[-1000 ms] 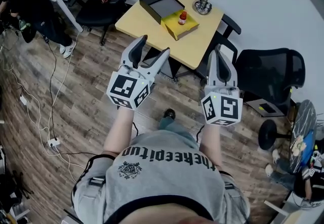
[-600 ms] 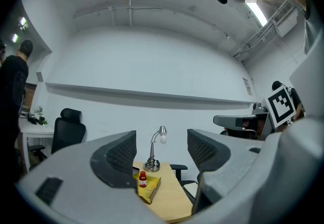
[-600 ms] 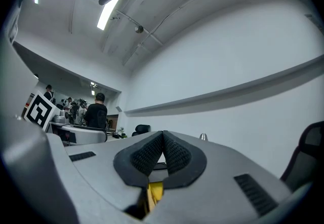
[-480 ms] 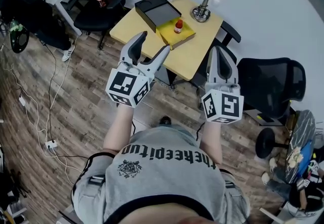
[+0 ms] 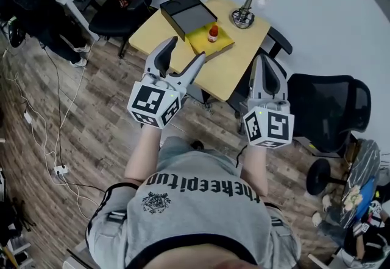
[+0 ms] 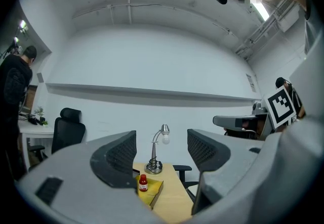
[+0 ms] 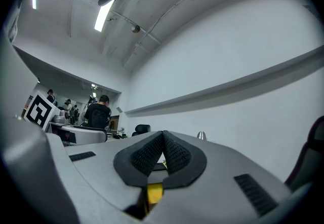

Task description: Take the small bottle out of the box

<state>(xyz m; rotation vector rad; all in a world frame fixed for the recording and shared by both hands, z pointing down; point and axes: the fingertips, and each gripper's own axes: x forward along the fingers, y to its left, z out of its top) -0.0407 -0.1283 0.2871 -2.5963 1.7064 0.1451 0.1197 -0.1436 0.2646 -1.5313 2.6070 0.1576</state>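
- On the worktop (image 5: 239, 50), one small bottle (image 5: 212, 33), red with a red cap, is seen upright in one yellow box (image 5: 203, 46).
- Of two grippers, the left gripper (image 5: 184, 58) is held with fingers apart and empty, the right gripper (image 5: 264, 66) with fingers pressed together.

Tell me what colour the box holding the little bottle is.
Yellow. The box shows best in the head view, with the small bottle standing inside it.
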